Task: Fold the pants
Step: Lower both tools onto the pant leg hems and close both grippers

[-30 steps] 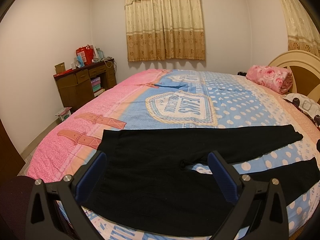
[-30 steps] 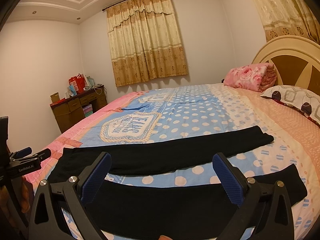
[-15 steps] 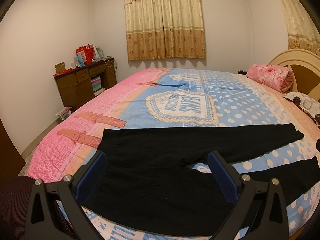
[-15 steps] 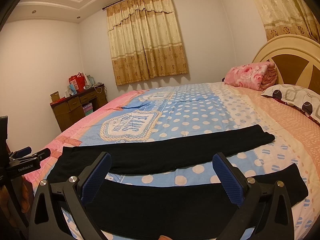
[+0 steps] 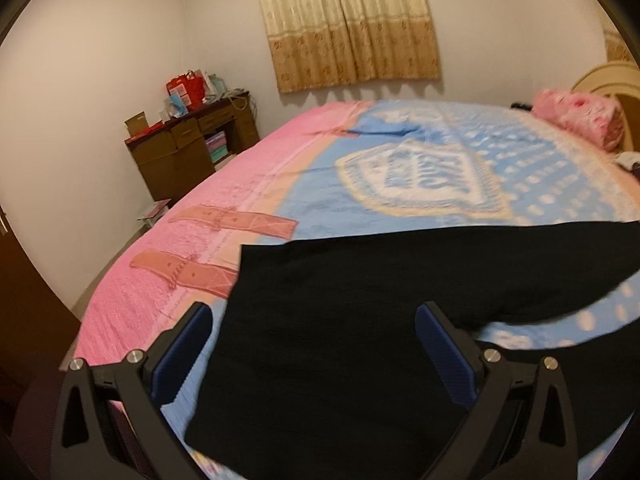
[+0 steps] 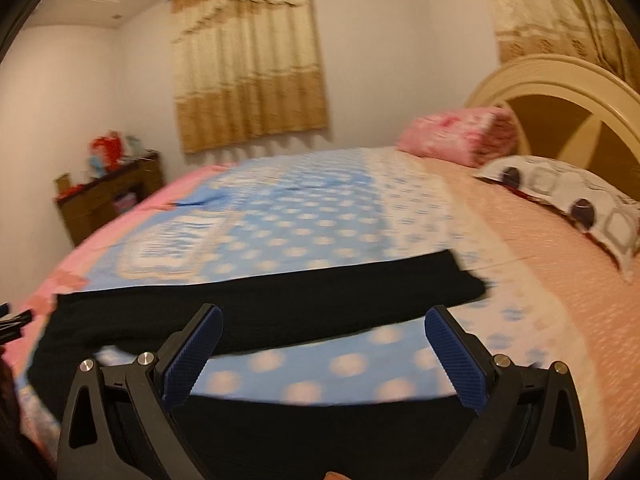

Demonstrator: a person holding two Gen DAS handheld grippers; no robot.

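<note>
Black pants (image 5: 344,320) lie flat on the bed, waist to the left and both legs spread toward the right. My left gripper (image 5: 312,344) is open and empty just above the waist end of the pants. In the right wrist view the far leg (image 6: 280,300) runs across the blue dotted cover and the near leg (image 6: 320,432) lies along the front edge. My right gripper (image 6: 324,352) is open and empty above the gap between the two legs. Both views are blurred by motion.
The bed (image 5: 400,152) has a pink and blue quilt. A folded pink blanket (image 6: 460,136) and a patterned pillow (image 6: 568,196) lie by the round headboard (image 6: 560,92). A brown desk (image 5: 188,148) with clutter stands at the far left wall. Curtains (image 5: 348,20) hang behind.
Both grippers have moved forward and lower toward the pants, and the pants look larger. The left one has shifted toward the waist. Both stay open.
</note>
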